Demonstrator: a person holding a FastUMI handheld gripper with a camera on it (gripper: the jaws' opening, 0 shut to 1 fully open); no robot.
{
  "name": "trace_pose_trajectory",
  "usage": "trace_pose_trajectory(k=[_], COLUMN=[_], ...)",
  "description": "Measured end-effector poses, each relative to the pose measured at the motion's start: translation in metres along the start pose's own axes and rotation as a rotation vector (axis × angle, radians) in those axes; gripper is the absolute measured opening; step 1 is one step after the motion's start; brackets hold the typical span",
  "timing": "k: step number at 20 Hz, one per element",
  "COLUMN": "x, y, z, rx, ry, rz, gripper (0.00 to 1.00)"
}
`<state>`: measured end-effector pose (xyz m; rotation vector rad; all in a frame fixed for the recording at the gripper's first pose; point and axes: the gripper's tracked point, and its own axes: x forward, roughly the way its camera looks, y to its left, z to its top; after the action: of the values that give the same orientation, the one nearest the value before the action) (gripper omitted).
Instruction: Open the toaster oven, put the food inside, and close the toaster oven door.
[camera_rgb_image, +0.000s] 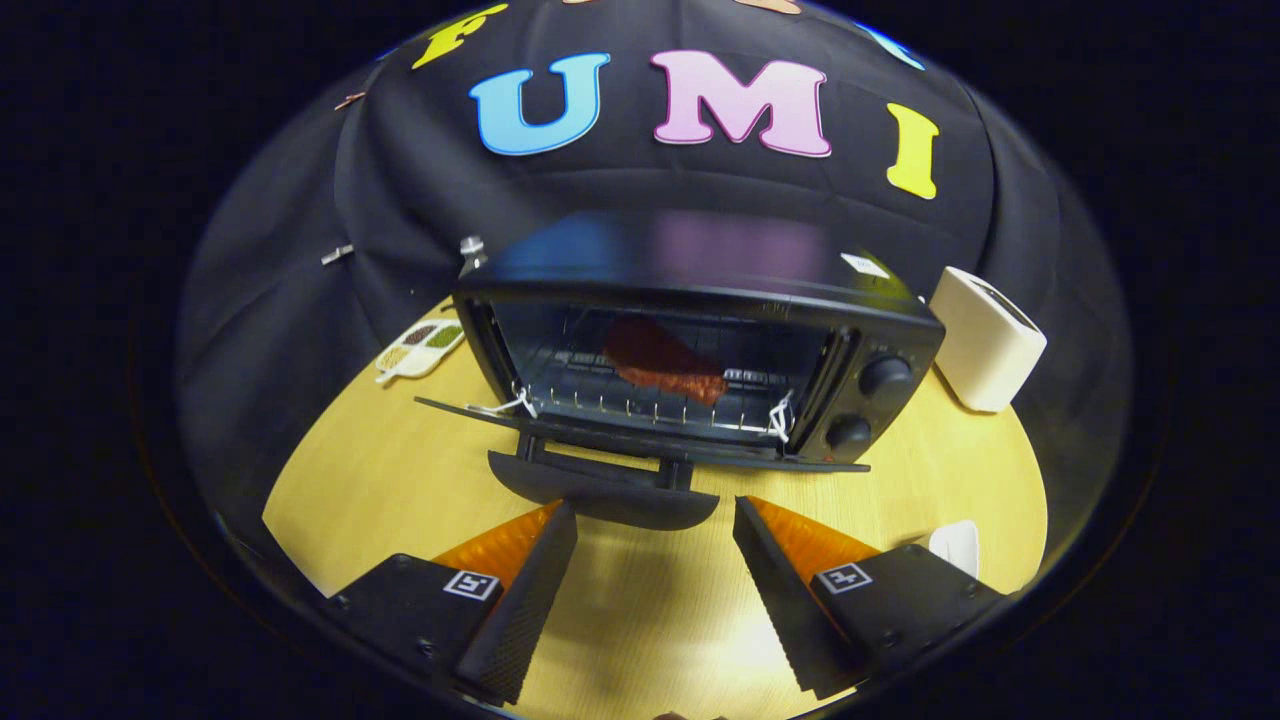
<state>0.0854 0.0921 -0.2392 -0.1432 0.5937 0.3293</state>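
The boxy black metal toaster oven (690, 350), door (640, 440) dropped flat, holds a glossy reddish-brown meat piece (662, 362) on its wire rack. The gripper (655, 515) is spread, empty, its ribbed black fingers (530, 590) just short of the curved door handle (605, 495).

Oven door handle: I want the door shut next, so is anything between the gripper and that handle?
Nothing visible. The open gripper sits just short of the door handle, bare table between them. The food already lies inside the toaster oven.
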Motion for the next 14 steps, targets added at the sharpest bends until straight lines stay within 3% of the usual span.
trace_pose_trajectory(k=[6,14], x=[0.009,-0.07], y=[-0.014,-0.066], z=[0.05,0.12], rx=[0.028,0.02], ry=[-0.085,-0.333], rz=[-0.045,-0.108], gripper=[1.0,1.0])
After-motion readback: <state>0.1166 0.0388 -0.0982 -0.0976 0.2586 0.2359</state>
